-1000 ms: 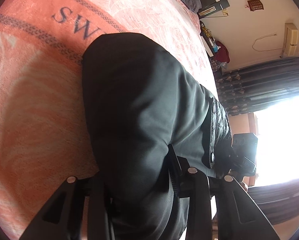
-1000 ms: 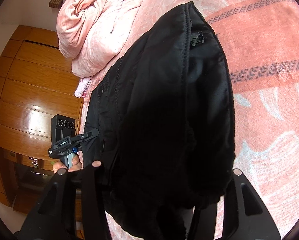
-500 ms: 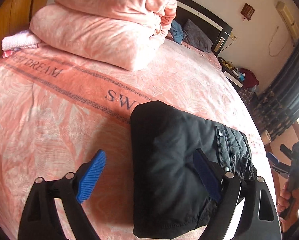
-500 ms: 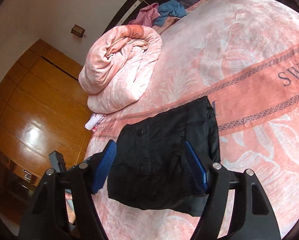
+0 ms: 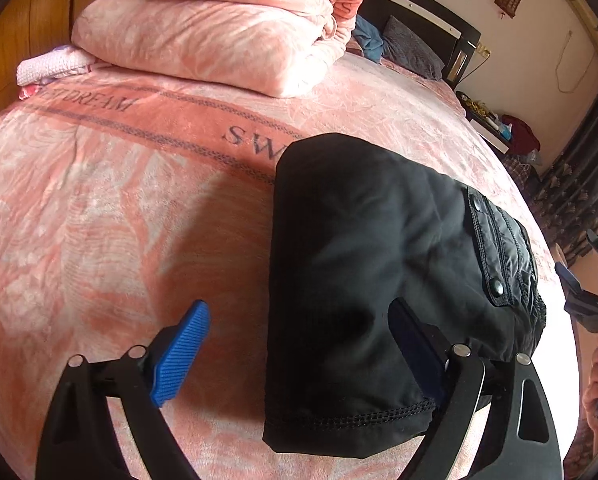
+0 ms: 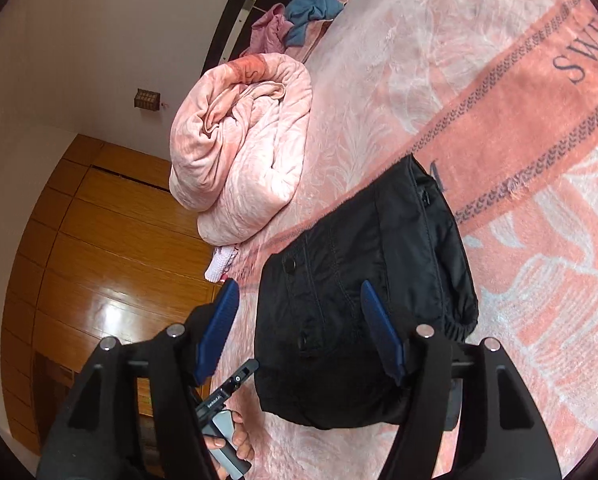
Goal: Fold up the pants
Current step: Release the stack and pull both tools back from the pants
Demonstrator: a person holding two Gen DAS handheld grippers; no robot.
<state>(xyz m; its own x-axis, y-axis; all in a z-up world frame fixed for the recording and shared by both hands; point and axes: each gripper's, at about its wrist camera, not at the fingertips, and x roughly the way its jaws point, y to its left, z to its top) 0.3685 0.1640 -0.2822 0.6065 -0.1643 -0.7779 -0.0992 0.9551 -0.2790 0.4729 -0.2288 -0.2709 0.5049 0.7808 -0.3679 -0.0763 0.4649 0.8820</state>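
Pants, black and folded into a small bundle, are lying on the pink bed. Just above them the left claw is hanging wide open, gripping nothing, its jaws having just opened. The right claw is hanging open over the bundle too, holding nothing. Farther back, a rolled pink blanket is sitting on the bed.

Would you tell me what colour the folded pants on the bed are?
Black, the folded pants show best in the left wrist view.
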